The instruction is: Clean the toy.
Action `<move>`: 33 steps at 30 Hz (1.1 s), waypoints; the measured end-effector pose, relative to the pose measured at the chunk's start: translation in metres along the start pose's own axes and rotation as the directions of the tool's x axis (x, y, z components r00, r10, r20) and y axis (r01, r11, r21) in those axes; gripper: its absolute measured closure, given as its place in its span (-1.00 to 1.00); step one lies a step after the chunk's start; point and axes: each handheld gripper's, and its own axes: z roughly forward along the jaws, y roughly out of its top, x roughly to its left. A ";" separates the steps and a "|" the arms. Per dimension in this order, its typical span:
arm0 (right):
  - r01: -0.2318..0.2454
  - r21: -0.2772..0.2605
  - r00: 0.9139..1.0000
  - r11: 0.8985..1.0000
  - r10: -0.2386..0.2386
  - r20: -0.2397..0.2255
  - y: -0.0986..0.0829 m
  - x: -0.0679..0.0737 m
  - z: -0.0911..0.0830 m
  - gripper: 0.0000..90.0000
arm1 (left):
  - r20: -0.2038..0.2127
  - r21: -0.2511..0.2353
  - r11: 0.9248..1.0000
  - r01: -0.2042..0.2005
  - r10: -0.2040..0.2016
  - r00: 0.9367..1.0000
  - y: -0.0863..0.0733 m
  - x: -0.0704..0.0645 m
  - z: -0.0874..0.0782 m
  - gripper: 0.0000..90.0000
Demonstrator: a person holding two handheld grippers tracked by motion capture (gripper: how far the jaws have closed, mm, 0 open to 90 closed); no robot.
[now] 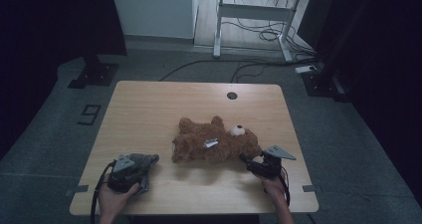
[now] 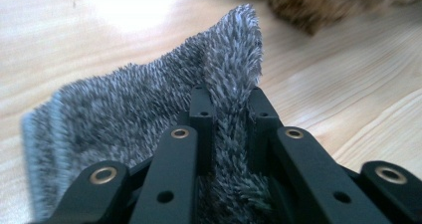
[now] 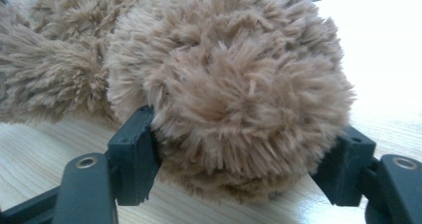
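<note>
both forearms come in from the near edge of the table, each hand wrapped around the back of its tool, low over the surface. the left gripper (image 1: pixel 130 168) sits at the near left with its jaws pinched almost together on a fold of grey furry cloth (image 2: pixel 149 109). the right gripper (image 1: pixel 251 163) points left at the near right, jaws spread wide around a round limb of the brown teddy bear (image 3: pixel 234 99), both pads against the fur.

Between our grippers the teddy bear (image 1: pixel 216 143) blocks the table (image 1: pixel 149 109); its far half lies open.
</note>
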 end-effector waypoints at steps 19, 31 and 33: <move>-0.046 0.023 0.998 0.999 0.047 -0.037 0.004 -0.007 0.003 -0.40 | 0.075 -0.215 0.976 0.013 0.003 0.997 0.025 -0.024 -0.030 0.75; -0.031 0.040 0.996 0.999 0.034 -0.080 0.006 -0.013 0.006 0.12 | 0.090 -0.219 0.964 -0.153 0.176 0.980 0.100 -0.092 0.003 0.75; -0.027 0.042 0.996 0.999 0.030 -0.086 0.006 -0.014 0.006 0.13 | 0.078 -0.191 0.966 -0.175 0.193 0.978 0.116 -0.100 0.017 0.75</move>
